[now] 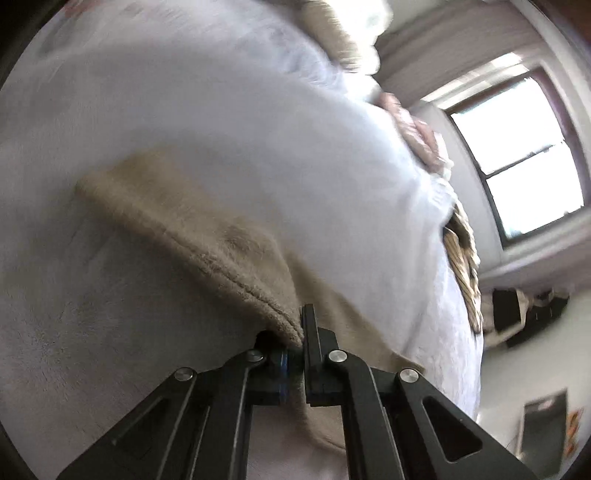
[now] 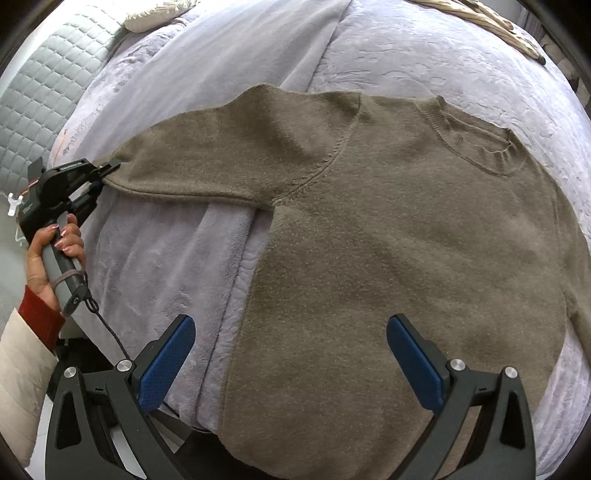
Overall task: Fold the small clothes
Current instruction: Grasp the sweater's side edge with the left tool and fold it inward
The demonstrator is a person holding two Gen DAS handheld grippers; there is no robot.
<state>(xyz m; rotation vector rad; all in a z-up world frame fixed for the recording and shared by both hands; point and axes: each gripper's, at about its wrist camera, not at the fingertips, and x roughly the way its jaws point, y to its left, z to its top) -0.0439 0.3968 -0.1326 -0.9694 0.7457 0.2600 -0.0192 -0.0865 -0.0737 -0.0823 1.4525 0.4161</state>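
A taupe knit sweater [image 2: 388, 240] lies spread flat on a bed covered with a lilac fleece blanket [image 2: 166, 258], its neck toward the upper right. Its one visible sleeve [image 2: 221, 158] stretches out to the left. My left gripper [image 1: 297, 339] is shut on the sleeve's cuff [image 1: 273, 310]; the right wrist view shows the same gripper [image 2: 109, 166] pinching the cuff at the bed's left edge, held by a hand [image 2: 55, 251]. My right gripper [image 2: 291, 362] hovers open over the sweater's lower hem, blue pads [image 2: 166, 365] wide apart, nothing between them.
A quilted grey headboard [image 2: 40, 92] stands at the upper left in the right wrist view. A woven basket-like thing [image 2: 491, 18] rests at the bed's far edge. In the left wrist view a bright window [image 1: 517, 155] fills the right side, with other clothes [image 1: 413, 129] piled beyond.
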